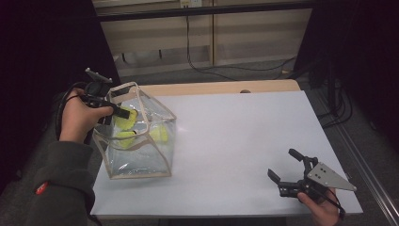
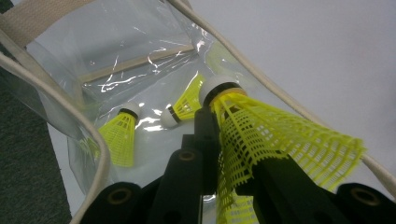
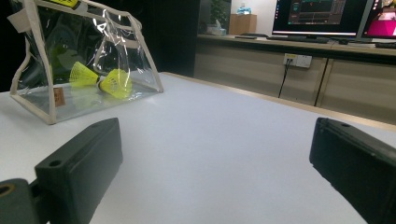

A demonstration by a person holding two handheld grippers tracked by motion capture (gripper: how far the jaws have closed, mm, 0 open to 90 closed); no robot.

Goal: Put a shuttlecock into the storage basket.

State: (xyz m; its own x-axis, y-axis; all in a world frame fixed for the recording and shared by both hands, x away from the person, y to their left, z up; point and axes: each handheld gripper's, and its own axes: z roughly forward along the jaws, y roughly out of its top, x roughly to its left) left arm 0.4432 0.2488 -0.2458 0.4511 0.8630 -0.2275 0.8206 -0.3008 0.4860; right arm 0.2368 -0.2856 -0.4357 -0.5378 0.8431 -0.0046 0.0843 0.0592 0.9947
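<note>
Left tongs (image 2: 219, 154) pinch a yellow shuttlecock (image 2: 275, 140) over the clear bag (image 1: 136, 136), probably to drop it in; right tongs (image 1: 294, 169) idle open on the table (image 1: 235, 141).

the high view looks forward and down from above the person's side onto the white rectangular table (image 1: 244, 141), taking in all of it. the left gripper view sits very close, facing down into the open top of the clear plastic bag with beige fabric trim (image 2: 88, 130). the right gripper view lies low near the tabletop, facing across it toward the same bag (image 3: 35, 109), farther off. all three views share that bag.
</note>
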